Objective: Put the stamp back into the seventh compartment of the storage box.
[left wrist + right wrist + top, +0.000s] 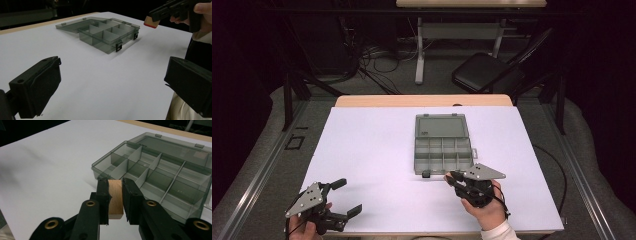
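Note:
A grey see-through organiser box [443,169] lies open in the middle of the white table, its lid [442,125] flat behind it and its compartments bare. My right gripper [453,176] hovers just before the box's front right corner, shut on a small wooden block [115,197]. From the left gripper view that block [151,22] shows a red edge. In the right gripper view the box's front wall [100,171] sits right past the jaws. My left gripper [348,196] hangs wide open at the table's front left, nothing between its fingers [37,87].
The white sheet [372,150] covers the table, with a wooden strip [422,100] at its far edge. A black folding chair [484,72] and cables stand on the floor beyond. A sleeve [499,232] comes in at the bottom right.

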`<control>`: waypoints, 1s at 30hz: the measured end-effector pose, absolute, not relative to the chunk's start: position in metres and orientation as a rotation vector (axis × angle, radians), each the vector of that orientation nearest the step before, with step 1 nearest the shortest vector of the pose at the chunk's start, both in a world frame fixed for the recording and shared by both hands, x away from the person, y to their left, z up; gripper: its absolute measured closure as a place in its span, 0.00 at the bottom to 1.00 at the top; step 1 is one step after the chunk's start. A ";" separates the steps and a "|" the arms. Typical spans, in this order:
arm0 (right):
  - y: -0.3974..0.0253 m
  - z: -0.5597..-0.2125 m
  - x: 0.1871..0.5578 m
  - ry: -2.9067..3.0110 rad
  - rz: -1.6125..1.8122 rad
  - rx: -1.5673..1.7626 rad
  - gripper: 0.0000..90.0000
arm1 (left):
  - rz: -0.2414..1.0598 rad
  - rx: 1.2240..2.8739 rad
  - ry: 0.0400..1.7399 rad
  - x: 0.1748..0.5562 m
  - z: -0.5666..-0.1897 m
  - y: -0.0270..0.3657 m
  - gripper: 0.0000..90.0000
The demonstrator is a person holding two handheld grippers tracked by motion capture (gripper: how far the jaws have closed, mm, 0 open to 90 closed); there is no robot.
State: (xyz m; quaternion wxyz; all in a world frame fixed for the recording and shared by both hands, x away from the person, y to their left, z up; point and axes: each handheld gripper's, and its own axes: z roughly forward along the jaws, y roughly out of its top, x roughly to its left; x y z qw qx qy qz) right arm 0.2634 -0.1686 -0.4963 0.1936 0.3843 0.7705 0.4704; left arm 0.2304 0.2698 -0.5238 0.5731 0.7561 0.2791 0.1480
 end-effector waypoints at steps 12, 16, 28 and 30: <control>-0.179 -0.494 0.266 2.125 1.311 1.104 0.85 | 0.347 1.772 0.655 0.230 -0.524 0.270 0.01; -0.181 -0.493 0.266 2.117 1.305 1.116 0.85 | 0.347 1.773 0.654 0.230 -0.524 0.270 0.01; -0.185 -0.491 0.270 2.095 1.298 1.127 0.85 | 0.351 1.776 0.656 0.231 -0.524 0.269 0.01; -0.184 -0.491 0.272 2.096 1.291 1.122 0.85 | 0.351 1.778 0.656 0.231 -0.524 0.269 0.01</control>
